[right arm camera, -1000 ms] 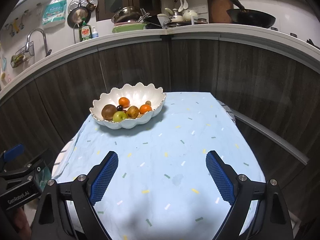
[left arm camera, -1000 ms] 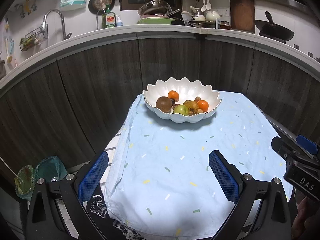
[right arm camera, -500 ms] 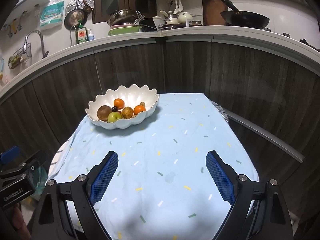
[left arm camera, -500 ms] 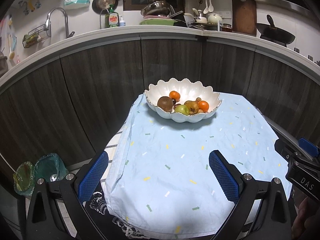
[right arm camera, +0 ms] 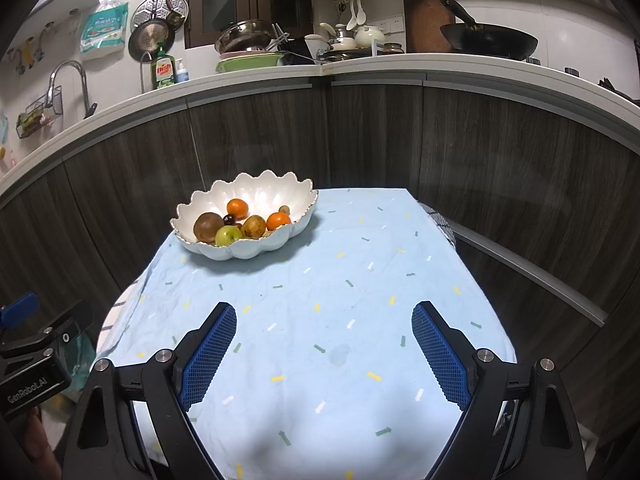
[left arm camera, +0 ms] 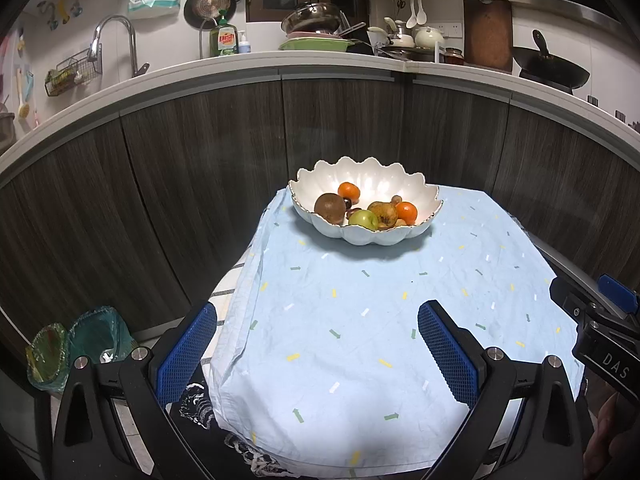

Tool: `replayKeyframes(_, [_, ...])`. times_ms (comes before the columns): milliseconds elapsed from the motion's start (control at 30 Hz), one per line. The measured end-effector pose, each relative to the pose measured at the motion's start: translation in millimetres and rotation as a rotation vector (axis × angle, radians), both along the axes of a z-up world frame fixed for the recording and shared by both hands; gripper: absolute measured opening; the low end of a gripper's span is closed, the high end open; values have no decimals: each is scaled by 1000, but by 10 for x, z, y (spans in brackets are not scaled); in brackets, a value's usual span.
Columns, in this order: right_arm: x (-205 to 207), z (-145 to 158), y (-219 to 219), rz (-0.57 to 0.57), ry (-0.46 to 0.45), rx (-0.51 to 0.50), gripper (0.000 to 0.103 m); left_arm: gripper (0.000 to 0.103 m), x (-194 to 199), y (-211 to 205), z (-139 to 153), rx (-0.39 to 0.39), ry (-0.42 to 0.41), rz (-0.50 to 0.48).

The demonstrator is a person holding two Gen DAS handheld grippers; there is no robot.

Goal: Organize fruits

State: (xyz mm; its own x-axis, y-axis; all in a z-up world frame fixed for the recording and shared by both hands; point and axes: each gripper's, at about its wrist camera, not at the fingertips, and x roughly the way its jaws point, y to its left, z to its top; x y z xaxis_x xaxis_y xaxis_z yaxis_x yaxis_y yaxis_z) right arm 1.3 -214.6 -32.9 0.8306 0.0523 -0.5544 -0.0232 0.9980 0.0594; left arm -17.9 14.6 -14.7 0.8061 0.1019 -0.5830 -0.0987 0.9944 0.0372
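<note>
Both grippers, left [left arm camera: 318, 354] & right [right arm camera: 324, 354], jaws wide, nothing held; fruit in bowl [left arm camera: 362, 236]

a home kitchen; faucet [left arm camera: 116, 40], wok [right arm camera: 488, 42] (on the counter), dish soap [left arm camera: 223, 38]

bowl [left arm camera: 366, 236]: glossy white glazed ceramic, scalloped rim with a thin gilt edge. cloth [left arm camera: 360, 320]: matt light-blue woven fabric, creased, printed with small dashes. left gripper [left arm camera: 318, 354] and right gripper [right arm camera: 324, 354]: matt black plastic bodies, blue pads with a fine grid texture, bright metal screw heads. cabinets [right arm camera: 480, 168]: dark wood-grain panels, matt. wok [right arm camera: 488, 42]: dull black metal.
</note>
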Motion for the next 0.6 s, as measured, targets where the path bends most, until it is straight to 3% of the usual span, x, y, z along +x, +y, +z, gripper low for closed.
replayKeyframes(600, [-4, 14, -26, -6, 7, 7, 90, 102, 0, -3, 2, 1, 1, 1])
